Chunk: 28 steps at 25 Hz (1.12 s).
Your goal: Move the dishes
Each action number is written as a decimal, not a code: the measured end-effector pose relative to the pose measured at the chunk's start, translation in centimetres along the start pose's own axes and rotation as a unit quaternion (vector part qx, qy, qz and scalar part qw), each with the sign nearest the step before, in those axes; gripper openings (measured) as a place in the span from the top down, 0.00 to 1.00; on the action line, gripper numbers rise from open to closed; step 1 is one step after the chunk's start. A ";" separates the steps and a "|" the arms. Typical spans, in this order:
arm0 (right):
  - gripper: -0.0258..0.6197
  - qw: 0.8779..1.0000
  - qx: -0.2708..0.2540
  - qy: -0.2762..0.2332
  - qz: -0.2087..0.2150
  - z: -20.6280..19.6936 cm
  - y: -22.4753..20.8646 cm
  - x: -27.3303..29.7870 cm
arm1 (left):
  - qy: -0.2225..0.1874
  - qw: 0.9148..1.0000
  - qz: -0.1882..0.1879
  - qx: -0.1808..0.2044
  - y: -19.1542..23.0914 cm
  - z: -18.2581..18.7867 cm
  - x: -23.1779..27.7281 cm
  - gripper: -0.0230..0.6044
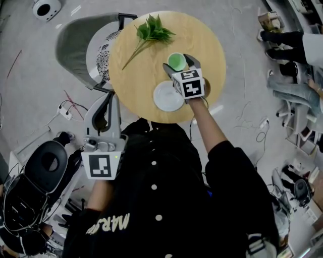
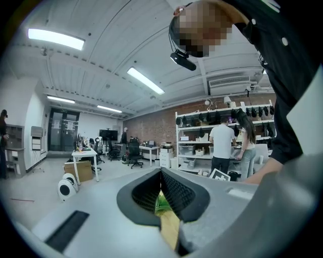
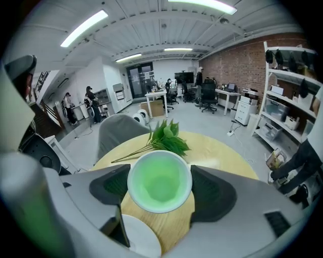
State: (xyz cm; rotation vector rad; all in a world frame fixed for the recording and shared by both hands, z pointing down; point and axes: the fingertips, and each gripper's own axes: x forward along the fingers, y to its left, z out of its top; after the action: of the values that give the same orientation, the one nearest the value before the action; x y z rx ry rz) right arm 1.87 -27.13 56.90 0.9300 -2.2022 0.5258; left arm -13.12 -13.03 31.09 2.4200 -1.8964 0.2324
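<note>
On the round wooden table (image 1: 202,35) lie a white plate (image 1: 168,96) and a sprig of green leaves (image 1: 151,31). My right gripper (image 1: 177,61) is shut on a small green cup (image 1: 176,62) just beyond the plate's far edge. In the right gripper view the cup (image 3: 159,181) fills the gap between both pads of the right gripper (image 3: 159,184), with the plate (image 3: 139,239) low at the left and the leaves (image 3: 166,138) behind. My left gripper (image 1: 103,108) hangs off the table's near left side. Its jaws meet with nothing between them in the left gripper view, where the left gripper (image 2: 161,194) points upward.
A grey chair (image 1: 75,45) stands against the table's far left. A black seat (image 1: 45,166) and cables (image 1: 68,108) are on the floor at the left. A white round device (image 1: 46,8) sits far left. Legs of seated people (image 1: 287,40) are at the right.
</note>
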 end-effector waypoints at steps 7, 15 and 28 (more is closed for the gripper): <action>0.39 0.999 -0.023 0.007 0.028 0.6 4.4 0.7 | -0.002 1.000 0.011 -0.001 0.8 -0.2 -1.5 0.96; 0.39 0.997 -0.036 0.023 0.063 -0.1 9.4 3.0 | 0.002 1.000 0.026 -0.006 2.2 -1.1 -2.6 0.96; 0.39 0.992 -0.072 0.041 0.093 -2.8 15.0 5.1 | 0.031 0.999 0.041 -0.015 3.3 -3.3 -4.4 0.96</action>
State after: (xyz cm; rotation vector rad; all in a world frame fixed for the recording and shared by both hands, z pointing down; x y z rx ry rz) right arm -10.68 -17.96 61.00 0.6213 -2.2309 0.4741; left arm -17.63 -9.10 33.52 2.2920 -1.9596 0.2767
